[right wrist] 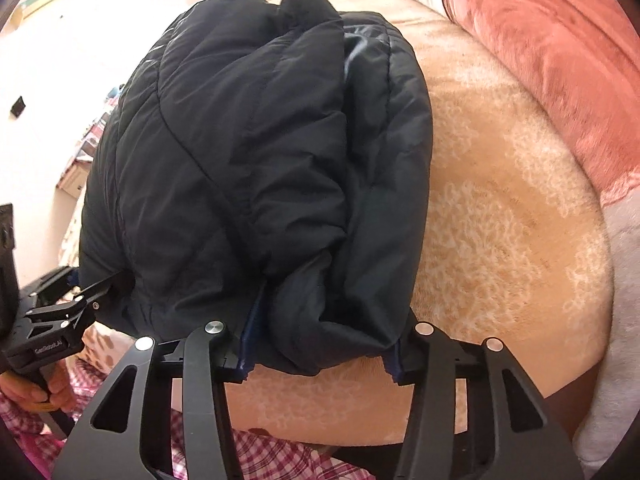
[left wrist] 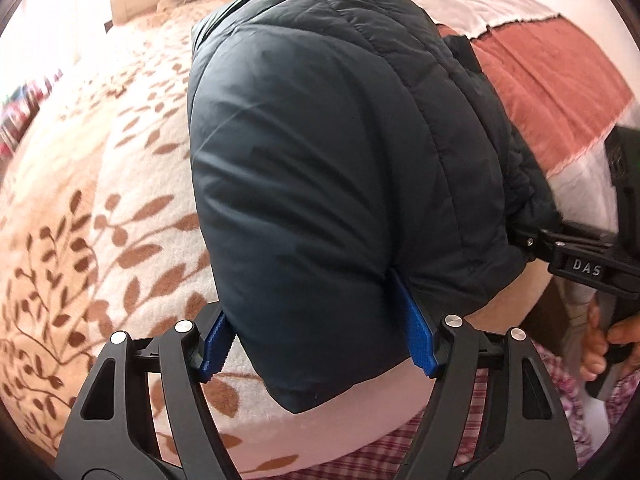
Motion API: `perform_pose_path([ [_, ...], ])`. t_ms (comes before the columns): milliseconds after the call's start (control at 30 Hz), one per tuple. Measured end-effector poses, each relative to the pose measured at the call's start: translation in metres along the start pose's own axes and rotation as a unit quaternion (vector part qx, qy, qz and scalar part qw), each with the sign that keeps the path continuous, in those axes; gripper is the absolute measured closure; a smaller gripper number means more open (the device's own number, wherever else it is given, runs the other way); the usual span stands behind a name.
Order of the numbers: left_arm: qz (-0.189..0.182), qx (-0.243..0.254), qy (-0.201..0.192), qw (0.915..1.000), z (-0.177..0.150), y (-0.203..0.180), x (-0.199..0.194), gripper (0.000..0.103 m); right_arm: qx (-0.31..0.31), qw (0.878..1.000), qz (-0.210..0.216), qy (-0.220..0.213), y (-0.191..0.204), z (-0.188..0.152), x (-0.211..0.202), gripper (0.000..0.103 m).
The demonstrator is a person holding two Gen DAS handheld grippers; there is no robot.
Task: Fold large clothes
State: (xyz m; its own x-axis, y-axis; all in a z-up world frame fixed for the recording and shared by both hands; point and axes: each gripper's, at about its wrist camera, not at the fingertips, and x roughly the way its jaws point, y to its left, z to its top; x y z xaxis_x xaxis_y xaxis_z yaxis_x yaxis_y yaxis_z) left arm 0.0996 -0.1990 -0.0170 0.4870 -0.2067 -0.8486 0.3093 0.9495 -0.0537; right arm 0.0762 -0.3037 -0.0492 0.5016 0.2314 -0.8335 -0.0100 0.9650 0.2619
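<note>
While both grippers clamp its near edge, the padded jacket (left wrist: pixel 320 152) stretches away across the bed (left wrist: pixel 100 200) — left gripper (left wrist: pixel 316 340), right gripper (right wrist: pixel 320 352) side by side.

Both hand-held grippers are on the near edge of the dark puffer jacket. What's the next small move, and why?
Probably lift the near edge and carry it over toward the far end. The left hand-held gripper and the right hand-held gripper each have a bunch of the puffer jacket between their blue pads, while the jacket lies lengthwise on the leaf-print blanket, not yet folded short.
</note>
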Motion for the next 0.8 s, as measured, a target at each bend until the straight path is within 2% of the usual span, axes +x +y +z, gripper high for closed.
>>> perform_pose_path([
  [167,0.046,0.041,-0.017,0.9979,0.002,-0.015,-0.004,0.032,-0.019,0.999,-0.021,-0.014,0.024,-0.010,-0.006,0.058],
  [333,0.057,0.050,-0.033,0.9966,0.005,-0.012,-0.012,0.041,-0.043,0.998,-0.032,-0.025,0.044,-0.017,-0.018,0.063],
  [533,0.068,0.043,-0.048,0.9956,0.010,0.007,-0.020,0.052,-0.073,0.997,-0.020,-0.033,0.083,-0.019,-0.024,0.068],
  [800,0.095,0.015,-0.066,0.9932,0.011,0.048,-0.028,0.057,-0.111,0.993,0.000,-0.030,0.144,-0.022,-0.013,0.070],
])
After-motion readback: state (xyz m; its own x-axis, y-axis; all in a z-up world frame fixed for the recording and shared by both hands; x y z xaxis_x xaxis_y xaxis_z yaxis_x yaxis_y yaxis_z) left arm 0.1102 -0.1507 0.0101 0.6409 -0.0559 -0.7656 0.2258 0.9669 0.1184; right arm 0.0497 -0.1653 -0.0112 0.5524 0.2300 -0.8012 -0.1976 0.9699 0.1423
